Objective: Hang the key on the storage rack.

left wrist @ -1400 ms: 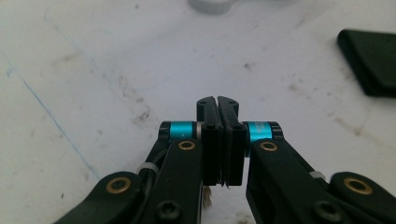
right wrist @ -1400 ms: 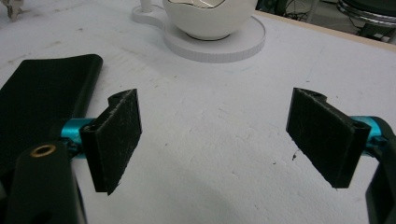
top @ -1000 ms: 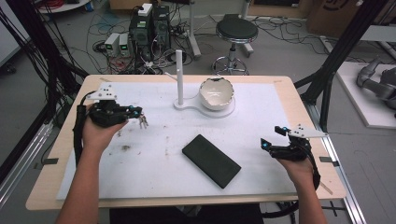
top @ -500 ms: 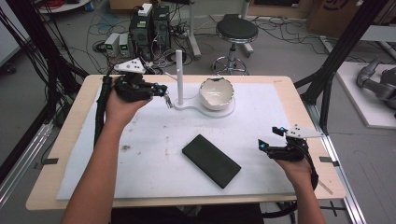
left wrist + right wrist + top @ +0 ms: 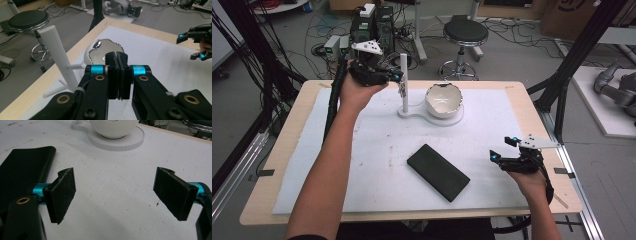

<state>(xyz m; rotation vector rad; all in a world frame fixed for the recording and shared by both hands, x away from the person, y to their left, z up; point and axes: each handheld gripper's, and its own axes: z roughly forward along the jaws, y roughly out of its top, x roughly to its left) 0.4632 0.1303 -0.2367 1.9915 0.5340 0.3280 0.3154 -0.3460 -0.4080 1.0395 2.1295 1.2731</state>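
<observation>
Left claw [image 5: 398,80]: jaws pressed together, something small and thin dangling from the tips, too small to identify. It is held aloft just beside the upright white plastic post [image 5: 403,80]; the forearm is stretched out long across the white-covered surface [image 5: 362,165]. The post shares a flat white base with a white bowl [image 5: 443,100].

Right claw [image 5: 502,159]: jaws spread, nothing between them, hand low near the surface's right edge. A black rectangular case [image 5: 438,171] lies to its left.
</observation>
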